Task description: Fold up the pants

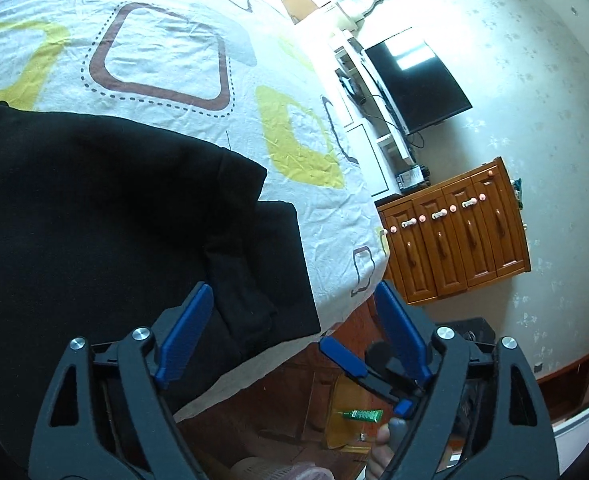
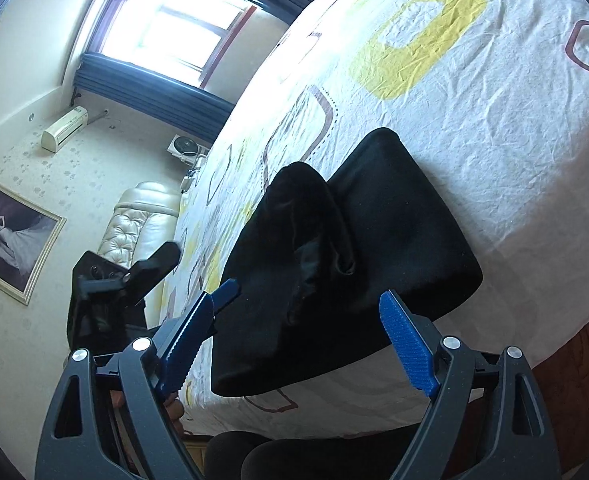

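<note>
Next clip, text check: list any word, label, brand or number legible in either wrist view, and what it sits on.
Nothing can be read in either view.
Green tube on the floor below the bed: has print, too small and blurred to read.
Small box on the white shelf unit: label blurred, unreadable.
Air conditioner on the wall: no legible brand.
Black pants and bed sheet: no text, only patterned shapes.

Pants: black pants [image 1: 94,208] lie folded on the bed, a folded edge near its corner.
Bed: white sheet [image 1: 166,52] with brown and yellow squares.
Left gripper [image 1: 294,320]: blue fingers [image 1: 186,332] spread wide above the pants' edge, gripping nothing.
Background: wooden cabinet [image 1: 458,236], dark television [image 1: 418,84].
</note>
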